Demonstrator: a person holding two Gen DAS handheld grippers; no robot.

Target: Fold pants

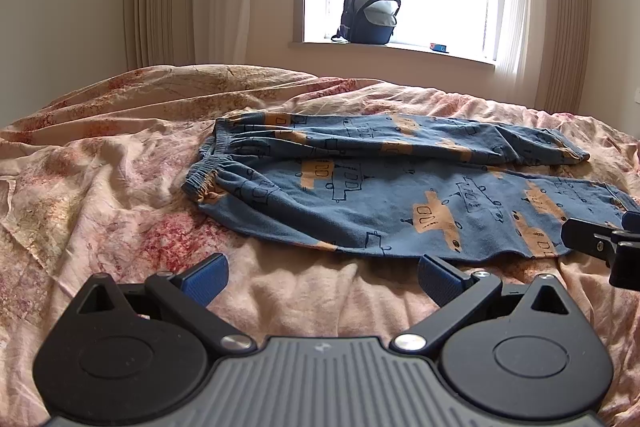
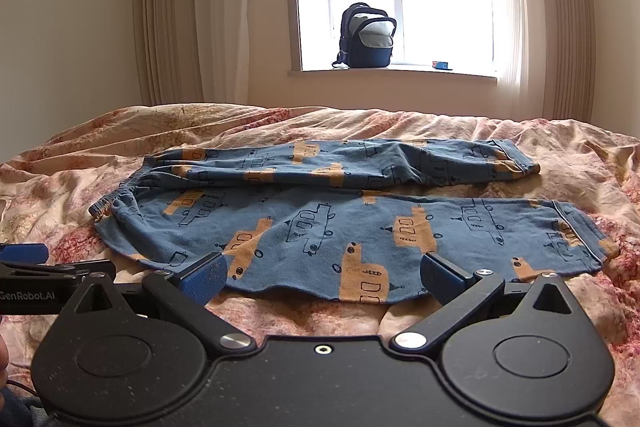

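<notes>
Across middle of bed (image 1: 120,163): blue pants (image 1: 400,195) with orange print, spread flat, waistband toward left edge, legs toward right edge. Near cuff partly hidden behind right gripper (image 1: 600,247) in left view; print motifs hard to read. Left gripper (image 1: 320,277): jaws spread wide, released, holding nothing, short of pants' near edge. Right gripper: jaws wide apart, empty, fingertips overlapping near hem; contact unclear. Windowsill: backpack (image 2: 368,37), small blue item (image 2: 441,65), unidentifiable. Curtains (image 2: 172,7) flanking window.
</notes>
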